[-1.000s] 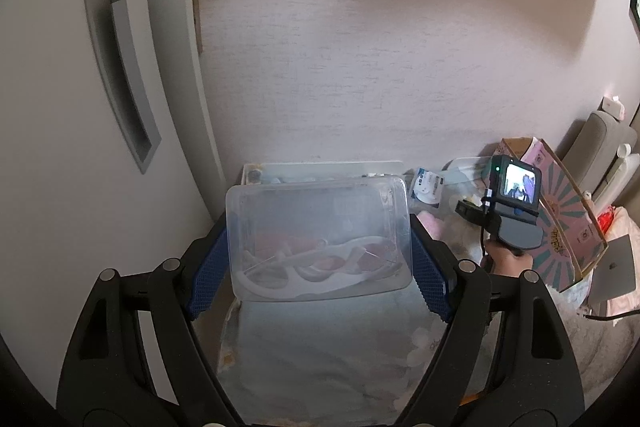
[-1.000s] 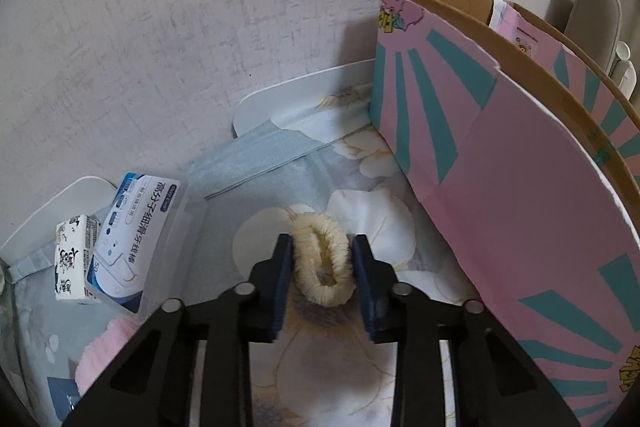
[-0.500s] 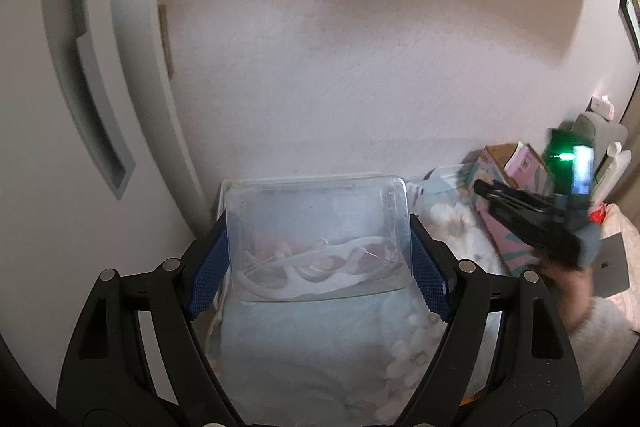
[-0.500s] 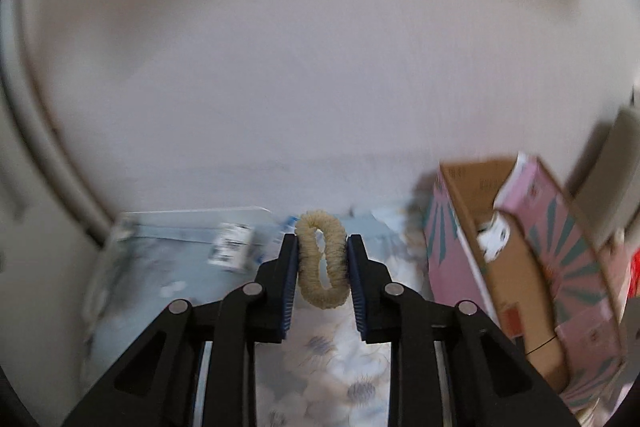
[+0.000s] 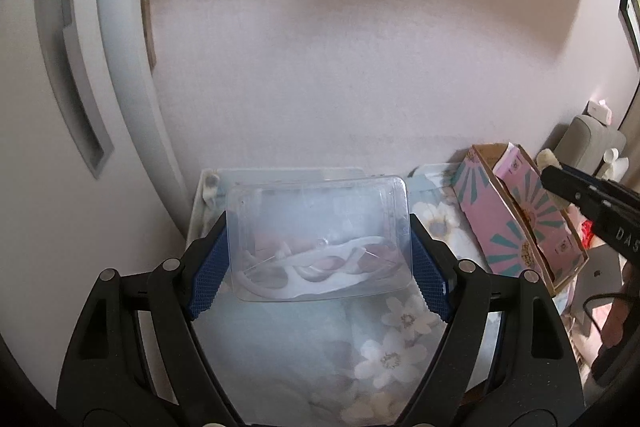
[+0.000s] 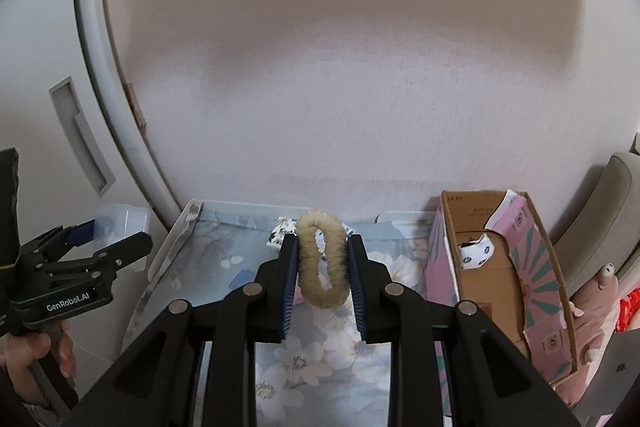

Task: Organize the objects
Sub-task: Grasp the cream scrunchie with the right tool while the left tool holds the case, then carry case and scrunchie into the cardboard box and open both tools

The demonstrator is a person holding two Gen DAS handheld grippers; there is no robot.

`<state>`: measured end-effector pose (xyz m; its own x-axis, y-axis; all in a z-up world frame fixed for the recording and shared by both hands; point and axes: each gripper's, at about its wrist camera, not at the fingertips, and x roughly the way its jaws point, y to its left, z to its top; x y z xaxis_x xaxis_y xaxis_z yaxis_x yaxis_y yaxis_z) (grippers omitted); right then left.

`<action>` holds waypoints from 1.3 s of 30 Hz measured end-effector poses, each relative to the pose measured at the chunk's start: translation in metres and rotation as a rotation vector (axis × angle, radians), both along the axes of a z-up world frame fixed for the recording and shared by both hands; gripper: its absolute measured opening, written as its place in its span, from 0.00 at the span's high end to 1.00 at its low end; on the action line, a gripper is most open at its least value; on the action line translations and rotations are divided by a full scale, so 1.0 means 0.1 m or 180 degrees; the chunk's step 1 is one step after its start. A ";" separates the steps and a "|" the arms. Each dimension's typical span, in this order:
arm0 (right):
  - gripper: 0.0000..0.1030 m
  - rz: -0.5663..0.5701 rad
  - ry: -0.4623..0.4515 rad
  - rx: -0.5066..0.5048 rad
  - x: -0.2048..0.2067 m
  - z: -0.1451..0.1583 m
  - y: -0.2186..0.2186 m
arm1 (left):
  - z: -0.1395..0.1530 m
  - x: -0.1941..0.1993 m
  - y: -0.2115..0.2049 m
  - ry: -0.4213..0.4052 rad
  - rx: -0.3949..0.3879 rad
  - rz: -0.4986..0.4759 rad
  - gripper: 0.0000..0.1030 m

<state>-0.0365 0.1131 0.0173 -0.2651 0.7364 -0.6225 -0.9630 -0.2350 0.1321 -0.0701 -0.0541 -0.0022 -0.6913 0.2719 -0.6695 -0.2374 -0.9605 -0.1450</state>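
Note:
My left gripper [image 5: 318, 267] is shut on a clear plastic box [image 5: 320, 227] with white and pink items inside, held above the flower-print cloth [image 5: 392, 343]. My right gripper [image 6: 322, 267] is shut on a beige fuzzy hair tie [image 6: 320, 259], held upright above the cloth [image 6: 296, 359]. The right gripper also shows at the right edge of the left wrist view [image 5: 592, 199], over the pink box. The left gripper with the clear box shows at the far left of the right wrist view [image 6: 100, 239].
A pink and teal cardboard box [image 6: 504, 275] lies open at the right, with a white patterned item inside; it also shows in the left wrist view [image 5: 516, 219]. A small printed packet [image 6: 282, 231] lies by the wall. A silver laptop [image 6: 616, 367] sits at the far right.
My right gripper has lifted the hair tie off the cloth and pulled back, level with the wall. My left gripper holds the clear box still, slightly higher.

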 end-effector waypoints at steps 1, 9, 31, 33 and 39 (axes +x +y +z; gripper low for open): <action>0.78 0.0020 0.0012 0.0000 -0.01 0.00 -0.02 | 0.00 0.02 0.01 -0.0002 -0.0002 0.0008 0.23; 0.78 0.0156 0.0073 0.0060 0.05 -0.04 -0.02 | 0.10 0.12 0.05 0.0079 -0.0027 0.0089 0.23; 0.78 -0.0813 -0.0016 -0.0088 1.33 -0.08 -0.02 | 0.32 -0.27 1.40 0.0046 0.0098 -0.1034 0.23; 0.78 -0.0898 -0.0034 -0.0144 1.47 -0.12 -0.03 | 0.34 -0.29 1.66 0.0047 0.0109 -0.1232 0.23; 0.78 -0.0924 -0.0124 -0.0257 1.84 -0.25 -0.02 | 0.33 -0.38 2.45 -0.0056 0.0125 -0.1748 0.23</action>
<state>0.1477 0.1114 -0.0077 -0.0256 0.7256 -0.6876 -0.9931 0.0605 0.1008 -0.1076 0.1908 0.0303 -0.4294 0.6144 -0.6619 -0.6994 -0.6899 -0.1867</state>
